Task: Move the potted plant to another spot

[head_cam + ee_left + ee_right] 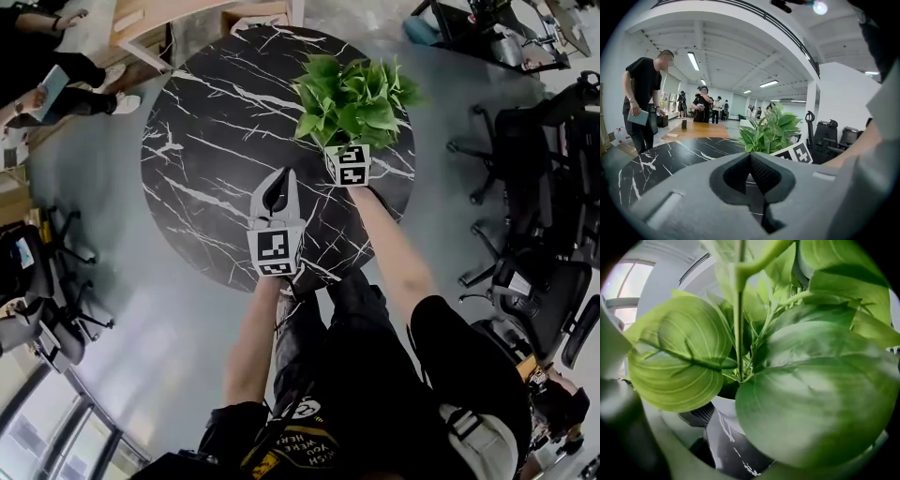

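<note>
On the round black marble table [216,122], seen from the head view, the potted plant [352,98] stands near the right rim, on the side away from the person. The right gripper [347,161] reaches in under its leaves, marker cube just beside the foliage. The left gripper [279,187] hovers over the middle of the tabletop, apart from the plant, with its tips together. Office chairs [525,187] stand on the floor to the right.

From the left gripper view, that claw is clenched with nothing in it. The plant and the other gripper's marker cube [794,153] lie beyond it to the right. A person in black [642,93] stands past the table's far left edge.

From the right gripper view, broad green leaves fill most of the picture. The claw is released and spread wide, and one ribbed pad [696,414] sits close beside the white pot [723,406]. Whether they touch cannot be told.
</note>
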`<state>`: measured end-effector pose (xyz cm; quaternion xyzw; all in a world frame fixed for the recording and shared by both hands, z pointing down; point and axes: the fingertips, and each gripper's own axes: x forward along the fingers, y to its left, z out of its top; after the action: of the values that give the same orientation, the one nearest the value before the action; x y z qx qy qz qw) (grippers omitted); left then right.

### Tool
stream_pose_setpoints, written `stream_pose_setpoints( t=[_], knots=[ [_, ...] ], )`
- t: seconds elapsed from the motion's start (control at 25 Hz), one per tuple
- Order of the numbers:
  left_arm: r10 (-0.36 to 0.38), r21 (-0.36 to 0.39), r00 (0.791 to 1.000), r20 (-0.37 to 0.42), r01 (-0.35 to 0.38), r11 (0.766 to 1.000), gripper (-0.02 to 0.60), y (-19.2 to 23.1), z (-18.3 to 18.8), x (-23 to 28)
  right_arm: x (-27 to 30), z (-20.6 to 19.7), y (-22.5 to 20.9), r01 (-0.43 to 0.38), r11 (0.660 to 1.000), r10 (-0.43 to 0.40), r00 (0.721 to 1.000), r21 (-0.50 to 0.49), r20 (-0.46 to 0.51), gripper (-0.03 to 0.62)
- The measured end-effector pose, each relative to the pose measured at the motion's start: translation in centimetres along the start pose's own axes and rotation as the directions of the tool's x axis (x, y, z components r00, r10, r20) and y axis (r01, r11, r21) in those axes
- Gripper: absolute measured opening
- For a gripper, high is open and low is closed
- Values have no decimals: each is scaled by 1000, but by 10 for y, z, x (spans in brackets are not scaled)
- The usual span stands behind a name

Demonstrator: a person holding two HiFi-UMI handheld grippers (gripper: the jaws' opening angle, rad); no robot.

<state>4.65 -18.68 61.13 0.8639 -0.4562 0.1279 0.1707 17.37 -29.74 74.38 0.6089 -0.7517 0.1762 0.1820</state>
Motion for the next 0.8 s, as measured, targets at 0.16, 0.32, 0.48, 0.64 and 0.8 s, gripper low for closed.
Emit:
stream_pose_setpoints(
  t=[0.16,0.32,0.48,0.64,0.8],
  knots=[
    [11,-8,1000,5,-11,1000,5,8,3,-3,9,4,-2,1,1000,-1,1000,2,12,462],
    [33,-12,999,13,-33,999,5,25,5,-2,30,15,-7,3,1000,-3,1000,0,9,462],
    [77,-3,997,2,-77,997,5,53,4,3,62,33,-11,-9,1000,9,1000,-9,20,462],
    [115,16,993,1,-115,993,5,86,7,2,97,51,-3,-37,999,38,999,-19,15,462],
    [168,9,986,-19,-168,986,5,126,-3,-10,127,66,14,-63,998,63,998,-28,22,462]
  ],
)
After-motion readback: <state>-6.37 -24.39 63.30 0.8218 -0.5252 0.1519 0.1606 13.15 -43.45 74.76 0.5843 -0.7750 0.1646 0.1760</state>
